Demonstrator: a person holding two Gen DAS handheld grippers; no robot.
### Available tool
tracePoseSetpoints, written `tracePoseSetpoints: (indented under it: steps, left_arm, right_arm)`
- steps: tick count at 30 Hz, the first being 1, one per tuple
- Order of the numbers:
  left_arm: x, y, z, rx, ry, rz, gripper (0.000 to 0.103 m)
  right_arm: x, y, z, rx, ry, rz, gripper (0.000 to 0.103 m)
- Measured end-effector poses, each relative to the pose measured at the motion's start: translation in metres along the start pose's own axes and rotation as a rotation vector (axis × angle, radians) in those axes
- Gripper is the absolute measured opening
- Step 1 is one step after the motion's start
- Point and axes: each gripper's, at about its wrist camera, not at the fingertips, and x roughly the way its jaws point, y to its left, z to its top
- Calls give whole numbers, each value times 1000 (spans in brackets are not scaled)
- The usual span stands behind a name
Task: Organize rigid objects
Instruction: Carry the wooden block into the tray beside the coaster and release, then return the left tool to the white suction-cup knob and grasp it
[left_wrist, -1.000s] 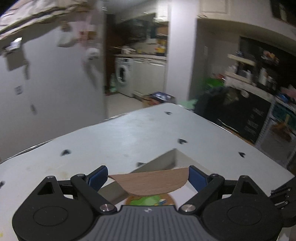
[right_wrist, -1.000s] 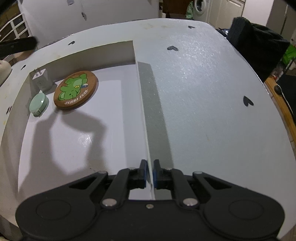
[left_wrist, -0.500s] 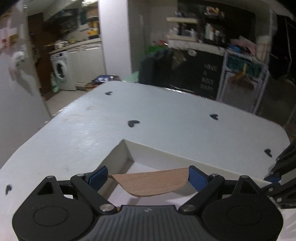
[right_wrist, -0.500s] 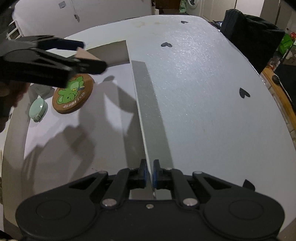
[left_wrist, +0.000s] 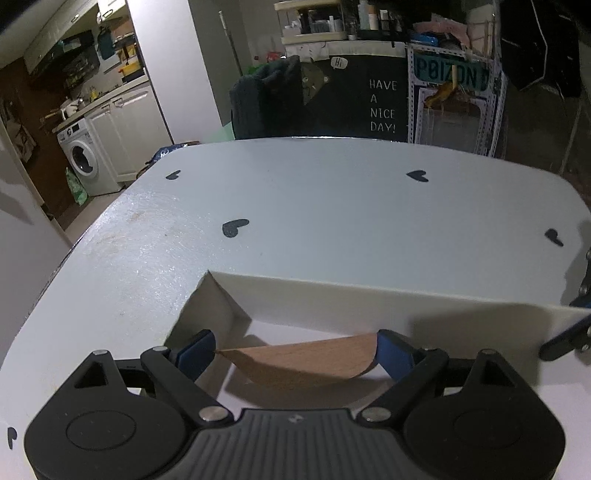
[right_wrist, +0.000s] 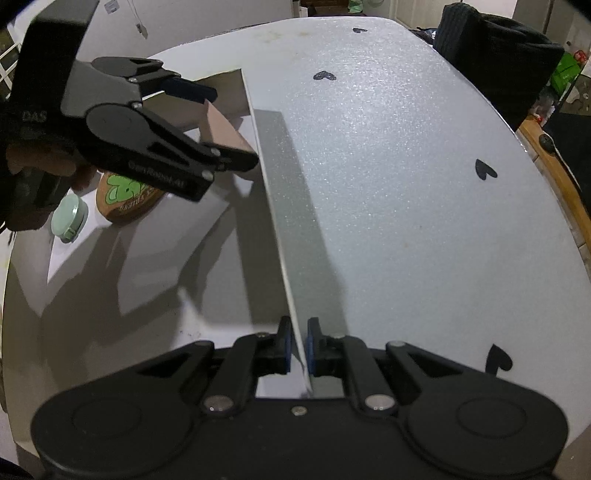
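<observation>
My left gripper is shut on a round wooden coaster, held tilted inside the shallow white box near its far corner. In the right wrist view the left gripper and its coaster hang above the box floor beside the box wall. My right gripper is shut on that wall's near end. A second coaster with a green cartoon figure and a pale green round case lie in the box.
The box sits on a white table marked with small black hearts. A dark chair with a garment stands past the far edge, with shelves and a washing machine beyond.
My left gripper has swung right with the coaster and come down into the box, near its right wall. My right gripper has kept its hold on the wall.
</observation>
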Motion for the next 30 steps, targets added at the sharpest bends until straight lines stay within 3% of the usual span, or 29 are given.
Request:
tracePoseSetpoints:
  steps: [6, 17, 30]
  left_arm:
    - [-4, -1, -1, -20, 4, 23, 102]
    - [-28, -8, -8, -101, 14, 12, 103]
    - [-92, -19, 1, -186, -89, 72, 103]
  right_arm:
    - [0, 0, 0, 1, -3, 2, 9]
    - [0, 0, -2, -12, -10, 3, 9]
    - [-1, 3, -4, -42, -26, 1, 9]
